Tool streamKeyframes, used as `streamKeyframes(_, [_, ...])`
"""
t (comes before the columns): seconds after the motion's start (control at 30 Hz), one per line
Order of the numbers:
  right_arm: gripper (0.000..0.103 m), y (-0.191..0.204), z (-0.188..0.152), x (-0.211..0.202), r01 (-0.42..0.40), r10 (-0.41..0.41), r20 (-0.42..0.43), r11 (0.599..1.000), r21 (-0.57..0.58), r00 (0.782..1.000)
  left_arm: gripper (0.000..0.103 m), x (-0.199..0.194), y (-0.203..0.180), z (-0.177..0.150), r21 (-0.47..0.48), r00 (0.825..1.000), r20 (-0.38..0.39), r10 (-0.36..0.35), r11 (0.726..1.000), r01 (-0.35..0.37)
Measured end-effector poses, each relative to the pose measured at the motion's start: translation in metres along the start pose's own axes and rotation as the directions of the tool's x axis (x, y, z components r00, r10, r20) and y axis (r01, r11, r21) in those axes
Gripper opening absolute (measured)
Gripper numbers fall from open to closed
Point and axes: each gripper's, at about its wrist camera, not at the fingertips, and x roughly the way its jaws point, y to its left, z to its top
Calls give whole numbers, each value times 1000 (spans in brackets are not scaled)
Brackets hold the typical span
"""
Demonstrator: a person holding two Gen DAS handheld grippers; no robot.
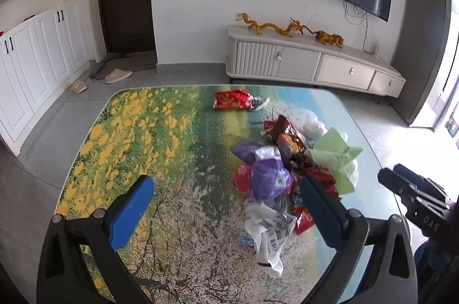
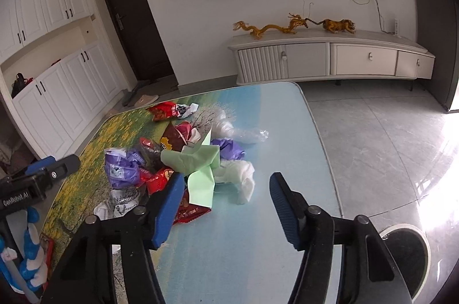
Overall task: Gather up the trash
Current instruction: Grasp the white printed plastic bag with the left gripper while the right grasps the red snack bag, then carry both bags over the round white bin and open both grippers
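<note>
We are holding the left hand-held gripper (image 1: 229, 206) and right hand-held gripper (image 2: 226, 206) with jaws apart, empty, above the surface (image 1: 172, 218). The trash pile (image 1: 287, 160) is lying toward its right edge. Only the right wrist view is showing a bin (image 2: 407, 255) on the floor beside that edge.

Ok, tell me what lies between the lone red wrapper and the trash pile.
Only bare table; in the left wrist view the red wrapper sits apart from the pile.
</note>
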Motion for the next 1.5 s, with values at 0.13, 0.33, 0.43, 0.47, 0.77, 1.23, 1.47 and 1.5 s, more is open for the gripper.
streamKeyframes(0.13, [46, 5, -2, 8, -28, 28, -20, 999, -16, 999, 95, 20, -12, -18, 34, 997, -69, -46, 998, 49])
streamKeyframes(0.33, [41, 22, -1, 13, -99, 98, -25, 994, -51, 995, 77, 41, -22, -31, 60, 990, -125, -71, 995, 79])
streamKeyframes(0.43, [39, 40, 2, 18, -141, 139, -30, 986, -87, 990, 64, 47, -19, -34, 56, 986, -145, -83, 994, 92])
streamKeyframes(0.47, [39, 45, 3, 21, -153, 151, -36, 984, -94, 988, 57, 48, -18, -35, 54, 984, -153, -91, 994, 100])
streamKeyframes(0.77, [17, 59, -3, 69, -103, 90, -146, 991, -84, 985, 43, 44, -4, -40, 52, 979, -151, -140, 987, 150])
streamKeyframes(1.23, [9, 61, 6, 16, -241, 240, -34, 969, -48, 970, 41, -8, 10, -22, 3, 982, 3, -190, 982, 189])
streamKeyframes(1.47, [9, 38, 12, -31, -225, 225, 71, 974, -15, 972, 41, -42, -2, -7, -9, 960, 74, -269, 963, 270])
streamKeyframes(1.5, [9, 32, 12, -37, -215, 215, 85, 977, -6, 973, 41, -46, -7, -4, 0, 955, 81, -284, 959, 285])
